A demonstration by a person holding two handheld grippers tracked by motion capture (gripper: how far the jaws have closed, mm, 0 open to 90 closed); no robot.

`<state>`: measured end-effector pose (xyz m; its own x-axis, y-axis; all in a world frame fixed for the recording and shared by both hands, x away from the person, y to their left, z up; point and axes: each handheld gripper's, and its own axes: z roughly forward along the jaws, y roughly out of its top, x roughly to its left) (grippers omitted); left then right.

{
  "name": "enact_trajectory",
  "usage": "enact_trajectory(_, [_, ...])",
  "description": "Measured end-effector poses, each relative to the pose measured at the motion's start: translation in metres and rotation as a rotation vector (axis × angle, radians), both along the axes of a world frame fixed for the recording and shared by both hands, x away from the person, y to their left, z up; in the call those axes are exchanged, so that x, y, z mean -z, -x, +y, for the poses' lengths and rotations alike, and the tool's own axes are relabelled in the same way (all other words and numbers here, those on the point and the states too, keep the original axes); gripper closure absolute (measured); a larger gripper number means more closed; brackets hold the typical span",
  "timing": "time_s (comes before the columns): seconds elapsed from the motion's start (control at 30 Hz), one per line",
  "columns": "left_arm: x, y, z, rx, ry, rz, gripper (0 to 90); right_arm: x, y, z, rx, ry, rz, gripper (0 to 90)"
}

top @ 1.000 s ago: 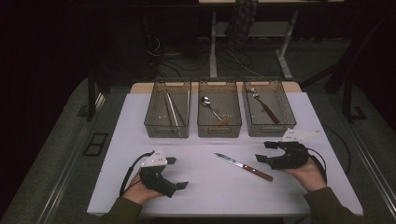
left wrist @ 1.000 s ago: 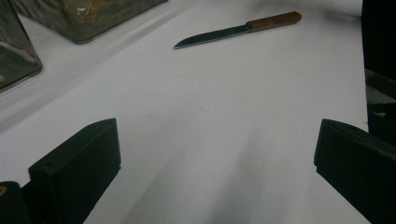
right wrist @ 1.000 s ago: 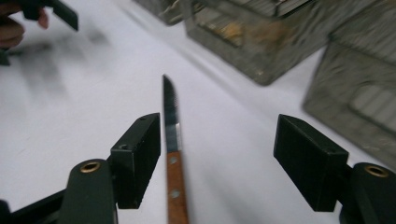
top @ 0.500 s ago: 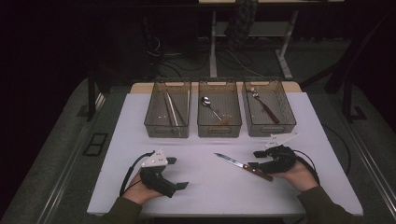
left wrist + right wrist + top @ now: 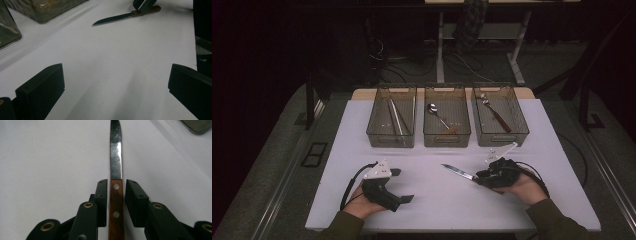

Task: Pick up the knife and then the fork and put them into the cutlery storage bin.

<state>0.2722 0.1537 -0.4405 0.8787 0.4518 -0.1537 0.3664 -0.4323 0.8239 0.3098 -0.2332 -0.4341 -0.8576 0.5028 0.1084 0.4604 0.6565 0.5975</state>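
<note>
Right claw [image 5: 116, 202]: moved in from the right since a second ago, now straddling the handle of the knife [image 5: 457, 171]; left jaw touching, slight gap at right, not clenched. Knife: flat on tabletop [image 5: 437, 200], unmoved. Left claw [image 5: 404, 186]: released, unmoved. Three bins [image 5: 447, 137] behind, apart.

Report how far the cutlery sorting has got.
Done: the three bins each hold a piece already, thin utensils left, a spoon in the middle, a wooden-handled piece right. In hand: the right gripper straddles the knife handle on the table, a thin gap on one side, not lifted. Left: grip, lift, bin it. The left gripper rests open.
</note>
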Motion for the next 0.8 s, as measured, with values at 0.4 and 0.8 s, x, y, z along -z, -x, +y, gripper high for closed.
enact_trajectory(0.4, [0.001,0.0,0.0,0.001,-0.002,0.004,0.0,-0.003,-0.008,0.019,-0.048,0.15,0.023,75.4])
enact_trajectory(0.8, [0.0,0.0,0.0,0.006,-0.002,0.003,0.0,-0.016,-0.031,0.062,-0.134,0.479,0.179,75.4])
